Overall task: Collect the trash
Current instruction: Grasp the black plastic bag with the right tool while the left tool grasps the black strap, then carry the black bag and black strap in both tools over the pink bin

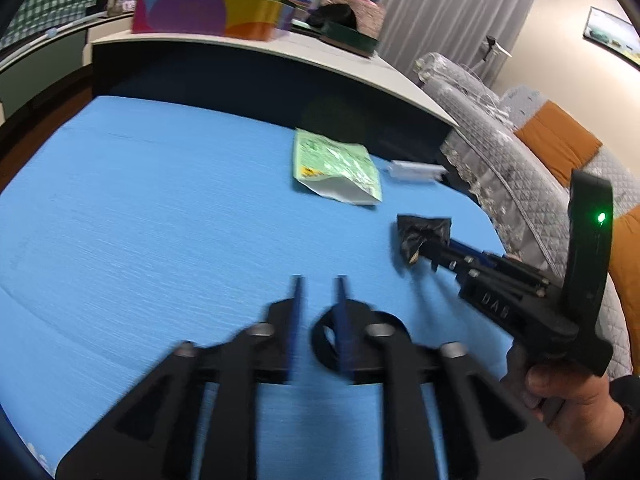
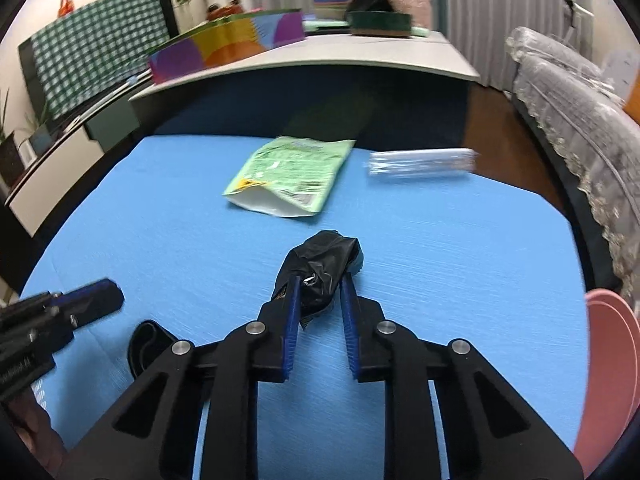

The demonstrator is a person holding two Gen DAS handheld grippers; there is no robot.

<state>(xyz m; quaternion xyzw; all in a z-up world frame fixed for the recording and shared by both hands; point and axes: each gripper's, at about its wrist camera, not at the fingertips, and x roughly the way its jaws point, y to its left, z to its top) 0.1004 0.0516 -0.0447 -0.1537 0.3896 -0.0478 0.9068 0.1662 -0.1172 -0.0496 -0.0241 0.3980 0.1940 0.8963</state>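
Between the right gripper's (image 2: 320, 278) blue-padded fingers sat a crumpled black plastic wrapper (image 2: 320, 268), pinched on the blue cloth-covered table (image 2: 160, 220). Beyond its tips lay a green foil snack pouch (image 2: 290, 174). To its left, the left gripper (image 1: 318, 280) stood narrowly parted and empty.

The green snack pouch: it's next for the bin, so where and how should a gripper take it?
Grip the green snack pouch at its gaping white mouth, the near end. It lies flat on the blue cloth, so only that raised lip gives the fingers an edge; come in low from the front.
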